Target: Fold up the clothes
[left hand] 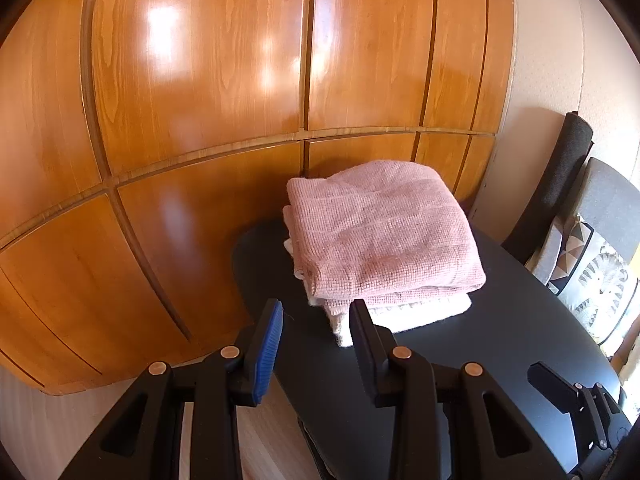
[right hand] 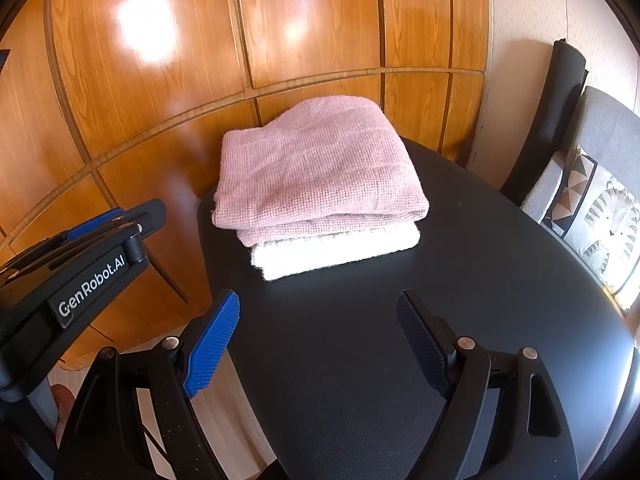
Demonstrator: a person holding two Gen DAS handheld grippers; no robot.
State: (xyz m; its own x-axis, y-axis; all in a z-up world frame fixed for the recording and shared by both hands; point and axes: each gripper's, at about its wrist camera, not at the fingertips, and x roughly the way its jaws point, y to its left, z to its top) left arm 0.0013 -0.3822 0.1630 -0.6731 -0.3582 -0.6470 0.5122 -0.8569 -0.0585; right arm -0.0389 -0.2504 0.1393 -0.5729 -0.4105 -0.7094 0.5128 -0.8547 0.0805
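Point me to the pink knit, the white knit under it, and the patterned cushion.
pink knit (right hand: 320, 168): right wrist view, top face.
white knit (right hand: 340, 250): right wrist view, front folded edge.
patterned cushion (right hand: 600, 216): right wrist view, printed front.

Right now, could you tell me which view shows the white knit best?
The right wrist view: the white knit shows its whole front edge under the pink knit. In the left wrist view, a finger partly hides it.

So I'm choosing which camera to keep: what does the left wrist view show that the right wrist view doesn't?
Only the left wrist view: the right gripper seen side-on at its lower right edge.
Only the right wrist view: the left gripper's branded body, side-on.
Both: the folded pink knit stacked on a folded white knit on the black table, wooden cabinet doors, a cushioned chair.
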